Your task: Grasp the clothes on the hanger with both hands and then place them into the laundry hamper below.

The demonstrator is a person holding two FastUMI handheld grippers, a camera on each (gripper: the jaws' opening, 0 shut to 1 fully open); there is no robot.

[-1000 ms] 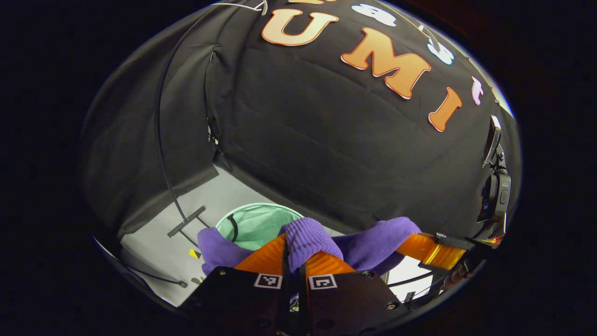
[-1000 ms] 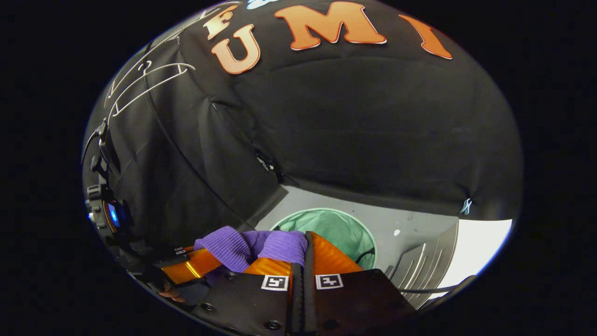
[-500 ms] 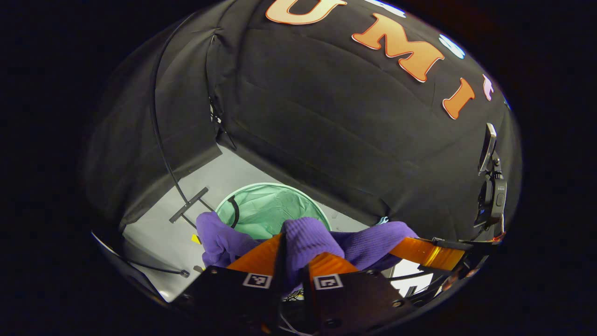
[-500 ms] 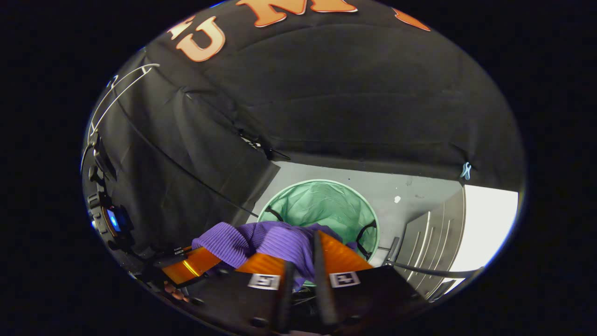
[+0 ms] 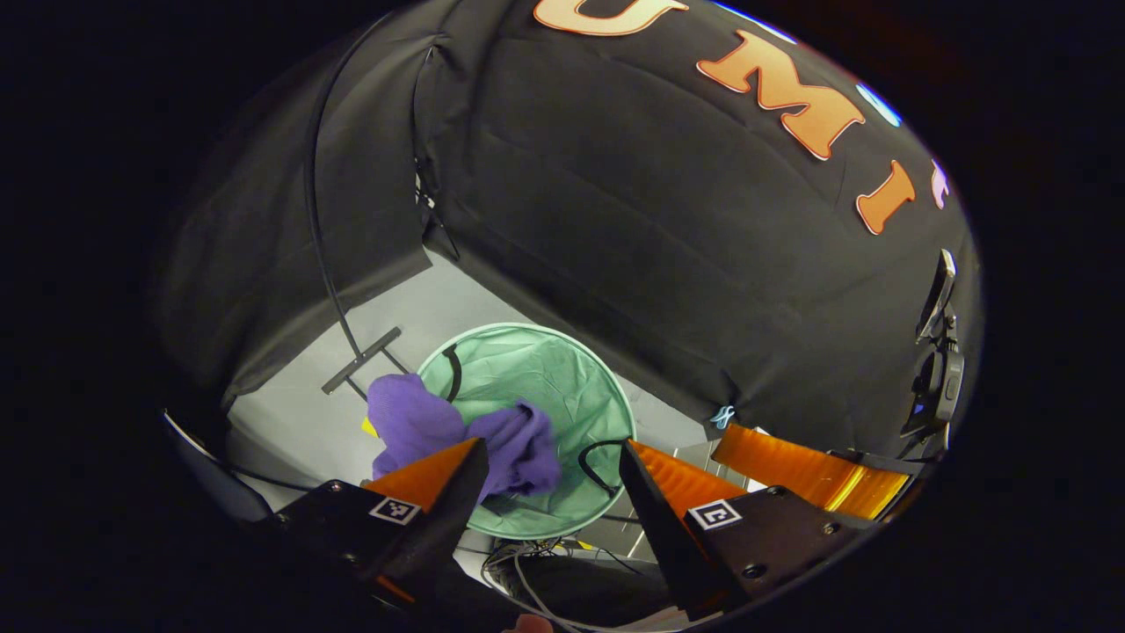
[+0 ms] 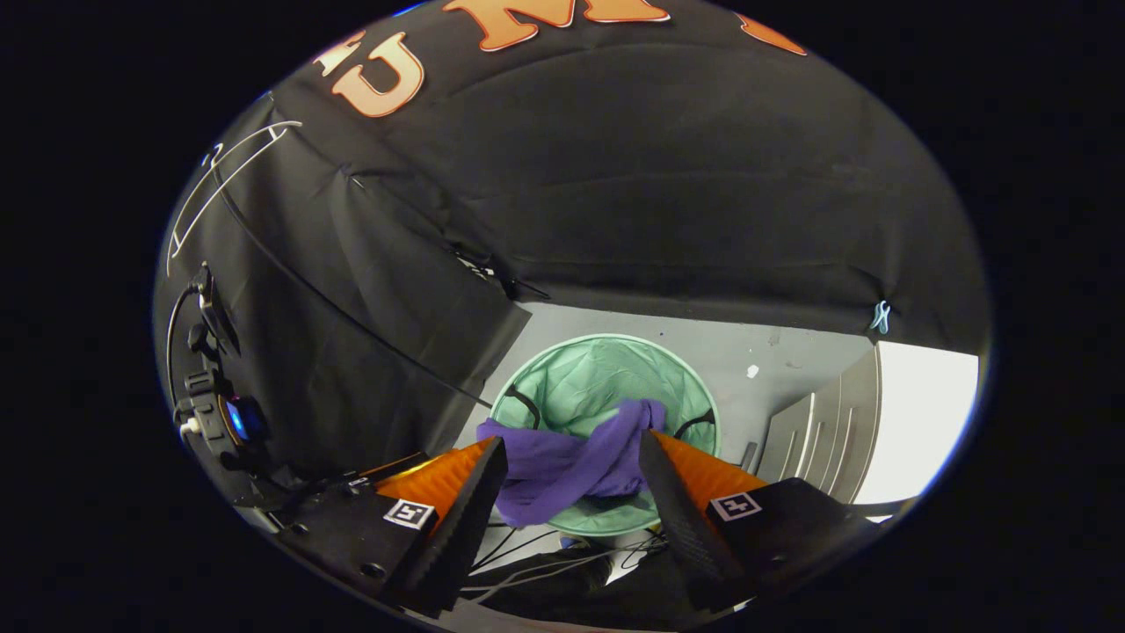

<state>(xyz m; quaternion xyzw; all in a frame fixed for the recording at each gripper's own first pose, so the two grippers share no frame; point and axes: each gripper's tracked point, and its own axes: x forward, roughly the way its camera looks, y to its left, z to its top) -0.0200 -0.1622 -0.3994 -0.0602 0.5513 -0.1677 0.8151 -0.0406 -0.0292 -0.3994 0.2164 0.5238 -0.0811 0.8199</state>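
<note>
Left gripper [image 5: 549, 457]: fingers spread wide apart, nothing between them, hanging above the laundry hamper [image 5: 562, 369]. Right gripper [image 6: 571, 457]: likewise spread wide, clamped on nothing, also poised over the hamper [image 6: 606, 378].

From left to right in the left gripper view: a thin black stand foot [image 5: 360, 360] on the pale floor, then the purple clothes [image 5: 457, 431], bunched and draped across the near-left part of the hamper's rim, one lump outside the rim toward the stand, the other hanging inside the green lining. Farther right, the other gripper's fingers [image 5: 809, 466] at the view's edge.

From left to right in the right gripper view: a white wire hanger [image 6: 224, 189], bare, high against the black cloth; below it the other gripper's body [image 6: 220, 413]; then the clothes [image 6: 571, 457] as a band lying crosswise over the near rim, long axis running left to right between the two fingers, a strip rising toward the hamper's middle.

Judged from this: garment let go but caught on the rim, not yet fully down in the bag. Lying below and just ahead of both grippers, slightly left of the left one's centre line, so the left hand seems the nearer for nudging the outer lump inward. Risk: the outside lump dragging the rest over the rim to the floor.
</note>
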